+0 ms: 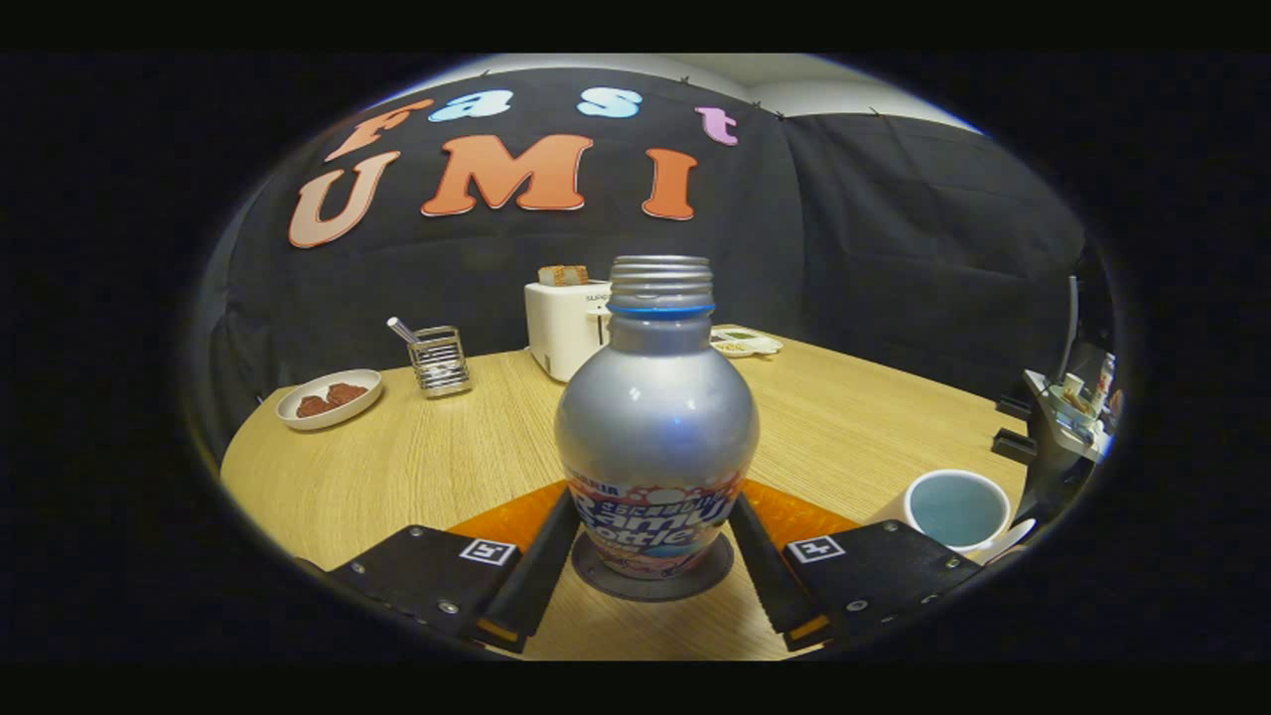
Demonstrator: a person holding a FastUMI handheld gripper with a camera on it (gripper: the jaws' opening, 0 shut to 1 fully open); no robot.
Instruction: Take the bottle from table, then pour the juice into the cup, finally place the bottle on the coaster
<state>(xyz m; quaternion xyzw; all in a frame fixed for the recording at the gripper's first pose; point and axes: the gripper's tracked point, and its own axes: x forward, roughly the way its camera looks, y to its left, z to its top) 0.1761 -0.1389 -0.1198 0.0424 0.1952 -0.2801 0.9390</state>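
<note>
Gripper view: gripper [655,541] at lower centre of the frame, fingers [541,566] flanking the lower body of the bottle [655,437]; contact on both sides looks likely but cannot tell for certain. Bottle upright at centre, standing on the dark round coaster [650,584], uncapped. Cup [955,508] at lower right, on the table [417,467]. Probably light, stiff metal, smooth and slippery; best taken around the labelled lower body, below the bulge. Toaster [566,326] behind the bottle, plate [328,397] at middle left.
</note>
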